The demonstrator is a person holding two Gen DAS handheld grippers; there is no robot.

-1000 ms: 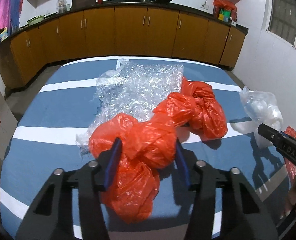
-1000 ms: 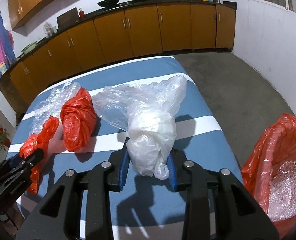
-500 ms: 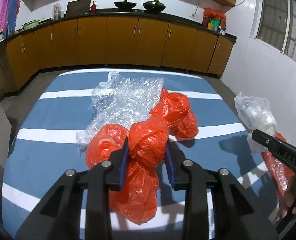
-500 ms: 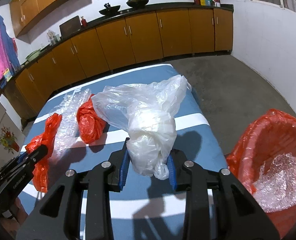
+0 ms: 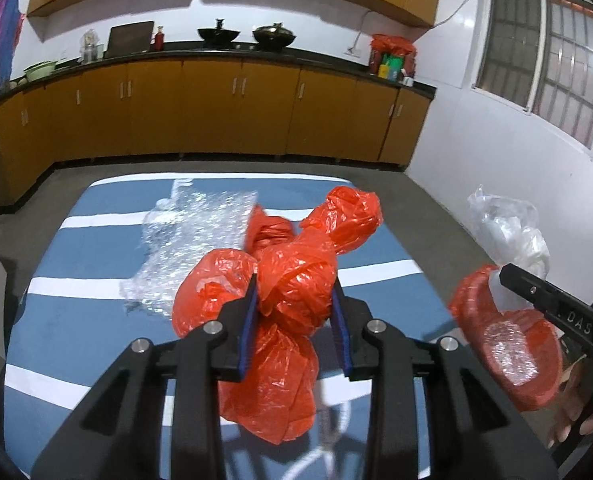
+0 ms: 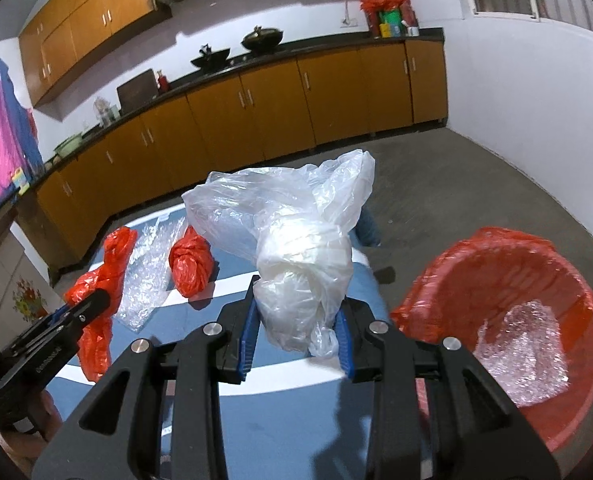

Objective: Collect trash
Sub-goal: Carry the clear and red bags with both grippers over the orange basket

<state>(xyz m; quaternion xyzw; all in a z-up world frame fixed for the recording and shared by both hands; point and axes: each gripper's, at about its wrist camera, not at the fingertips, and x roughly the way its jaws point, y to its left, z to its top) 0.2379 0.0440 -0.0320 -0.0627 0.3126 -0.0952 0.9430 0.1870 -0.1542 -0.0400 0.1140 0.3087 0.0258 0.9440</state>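
Observation:
My left gripper (image 5: pixel 294 312) is shut on a crumpled orange plastic bag (image 5: pixel 292 288), which hangs above the blue-and-white striped table (image 5: pixel 76 320). My right gripper (image 6: pixel 296 332) is shut on a clear plastic bag (image 6: pixel 300 252), held up near the table's right edge. A red bin (image 6: pixel 456 272) lined with orange plastic stands on the floor to the right, with a wad of bubble wrap (image 6: pixel 524 348) inside. In the left wrist view the right gripper (image 5: pixel 508 276) and the clear bag (image 5: pixel 508 228) show above the bin (image 5: pixel 536 384).
A sheet of bubble wrap (image 5: pixel 192 240) and a second orange bag (image 6: pixel 190 264) lie on the table. Orange cabinets (image 5: pixel 216 112) with a dark counter line the far wall. Bare concrete floor (image 6: pixel 456 184) lies around the bin. A person's fingers (image 5: pixel 576 420) show at the lower right.
The left jaws closed on the orange bag. Both grippers rose with their bags, lifting them off the table, and the red bin came into fuller view on the right.

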